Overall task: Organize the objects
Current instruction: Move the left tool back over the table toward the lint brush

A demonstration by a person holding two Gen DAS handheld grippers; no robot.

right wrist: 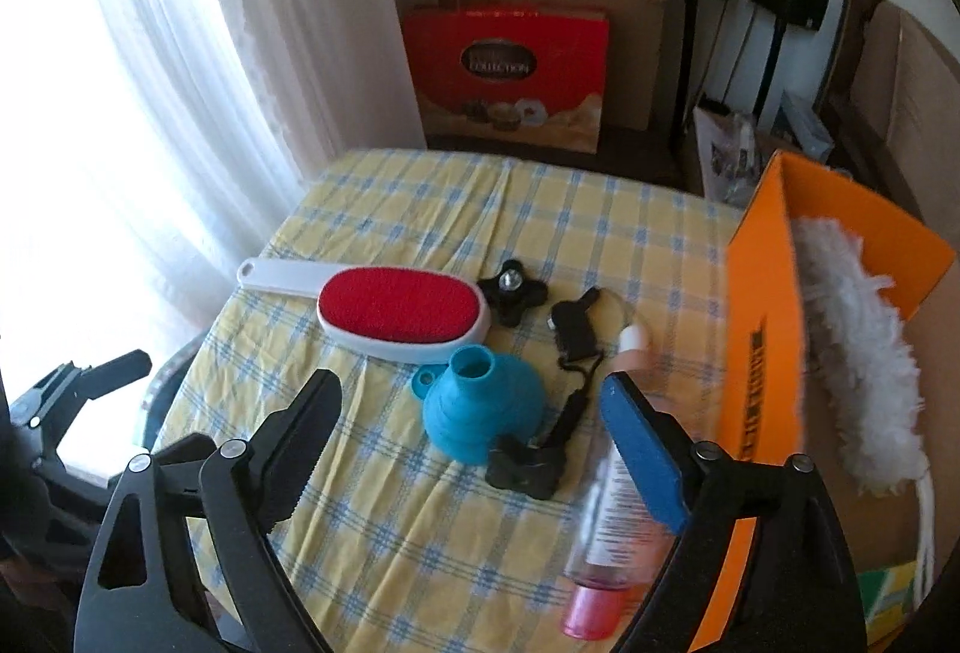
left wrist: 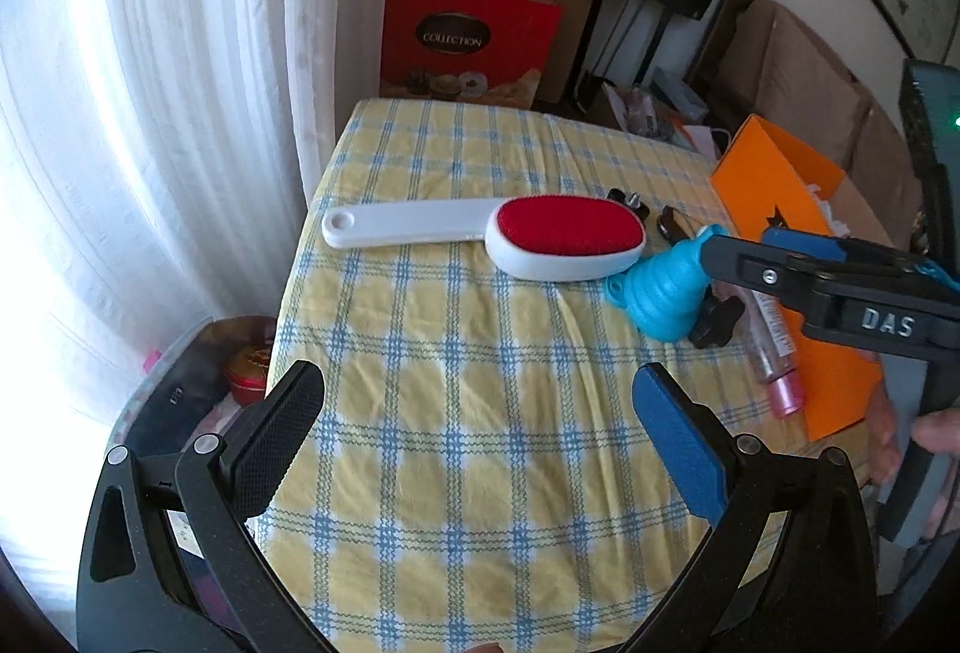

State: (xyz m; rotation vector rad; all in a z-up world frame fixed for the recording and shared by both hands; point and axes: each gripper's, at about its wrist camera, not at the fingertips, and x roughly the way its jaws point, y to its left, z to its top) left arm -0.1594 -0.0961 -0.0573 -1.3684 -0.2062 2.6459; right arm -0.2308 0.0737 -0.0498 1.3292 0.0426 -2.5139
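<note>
Right gripper (right wrist: 474,449) spread wide, empty, over the blue collapsible silicone funnel (right wrist: 474,407) on the checked cloth, beside the orange cardboard box (right wrist: 762,353). Left gripper (left wrist: 480,437) also spread, empty. Best centre jaws round the funnel's neck, clear of the black strap (right wrist: 570,407).

Beyond your table, red gift bags (right wrist: 507,65) lean by the far wall; white curtain (right wrist: 150,101) hangs left.

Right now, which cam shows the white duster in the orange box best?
Right wrist. The white duster lies in full view inside the open orange box, fluffy head and handle both visible. The left wrist view shows only a sliver of white fluff past the box's edge, mostly hidden by the right gripper.
</note>
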